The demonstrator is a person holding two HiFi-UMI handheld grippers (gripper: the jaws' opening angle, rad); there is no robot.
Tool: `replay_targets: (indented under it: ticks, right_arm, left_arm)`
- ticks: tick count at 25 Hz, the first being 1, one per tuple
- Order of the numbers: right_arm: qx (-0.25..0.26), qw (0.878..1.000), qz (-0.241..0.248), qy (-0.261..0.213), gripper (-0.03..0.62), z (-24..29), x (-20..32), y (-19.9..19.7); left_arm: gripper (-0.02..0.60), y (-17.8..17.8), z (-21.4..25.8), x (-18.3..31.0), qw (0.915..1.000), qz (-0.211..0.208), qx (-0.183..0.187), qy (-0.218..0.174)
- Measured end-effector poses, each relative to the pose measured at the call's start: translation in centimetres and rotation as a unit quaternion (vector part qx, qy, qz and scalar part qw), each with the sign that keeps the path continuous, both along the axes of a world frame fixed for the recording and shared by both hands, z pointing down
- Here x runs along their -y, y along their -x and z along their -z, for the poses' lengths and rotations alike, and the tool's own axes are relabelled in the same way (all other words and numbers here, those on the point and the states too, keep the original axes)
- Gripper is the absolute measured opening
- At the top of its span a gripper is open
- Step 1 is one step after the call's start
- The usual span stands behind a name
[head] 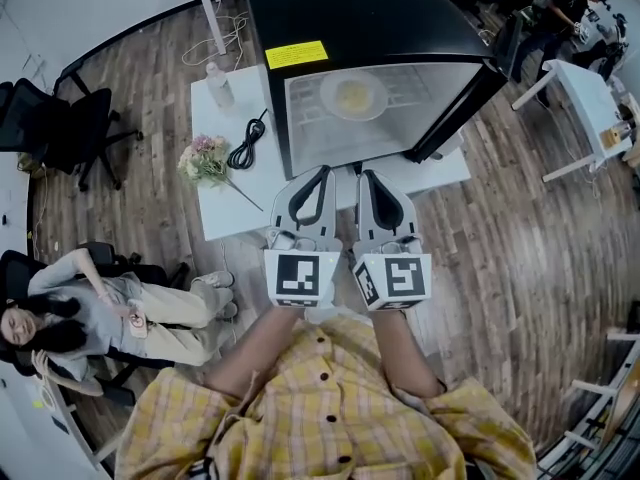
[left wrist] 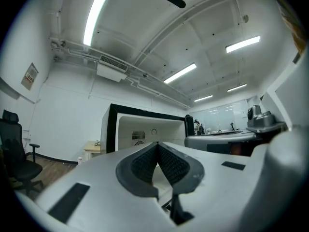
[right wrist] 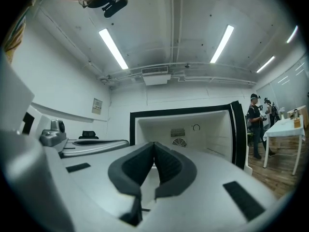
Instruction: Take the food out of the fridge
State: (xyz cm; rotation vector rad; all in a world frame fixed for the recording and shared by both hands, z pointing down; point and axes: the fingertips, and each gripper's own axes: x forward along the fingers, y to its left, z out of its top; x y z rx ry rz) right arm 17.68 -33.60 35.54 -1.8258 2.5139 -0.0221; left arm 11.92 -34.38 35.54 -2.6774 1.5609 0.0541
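Observation:
A small black fridge point(head: 370, 28) stands open on a white table point(head: 225, 213), its white inside facing me. On its wire shelf lies a plate of pale yellow food point(head: 352, 96). My left gripper point(head: 325, 172) and right gripper point(head: 362, 175) are held side by side just in front of the opening, both level and pointing at it. The left gripper point(left wrist: 158, 144) has its dark pads pressed together with nothing between them, and the fridge point(left wrist: 140, 129) lies straight ahead. The right gripper point(right wrist: 154, 144) is likewise shut and empty before the fridge point(right wrist: 193, 129).
Left of the fridge, the table holds a plastic bottle point(head: 219, 86), a coiled black cable point(head: 246, 148) and a bunch of flowers point(head: 203, 158). A person sits at the lower left point(head: 90, 308) near office chairs point(head: 60, 118). Another white table point(head: 590, 108) stands at the right.

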Motion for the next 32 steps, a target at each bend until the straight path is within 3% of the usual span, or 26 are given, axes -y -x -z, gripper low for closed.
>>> replay_targets:
  ticks: [5, 17, 21, 26, 32]
  right_arm:
    - [0.061, 0.997, 0.010, 0.040, 0.008, -1.4, 2.0, -1.3]
    - [0.118, 0.989, -0.019, 0.084, 0.008, -3.4, 6.4, -2.1]
    - [0.170, 0.980, -0.026, 0.101, 0.008, -4.5, 7.8, -2.3]
    - [0.291, 0.946, -0.028, 0.140, 0.009, -7.0, 9.7, -3.2]
    - [0.462, 0.871, -0.037, 0.161, 0.028, -9.5, 11.6, -4.2]
  left_arm:
    - [0.008, -0.9, -0.4, 1.6, 0.9999, 0.007, -0.003, 0.008]
    - [0.008, -1.3, -0.5, 5.0, 0.9997, -0.019, 0.007, 0.010]
    - [0.008, -1.1, -0.4, 5.6, 0.9996, -0.025, 0.015, 0.004]
    - [0.008, -0.9, -1.0, 6.0, 0.9992, -0.033, 0.021, 0.008]
    - [0.009, 0.0, -1.3, 6.9, 0.9994, -0.025, 0.021, 0.011]
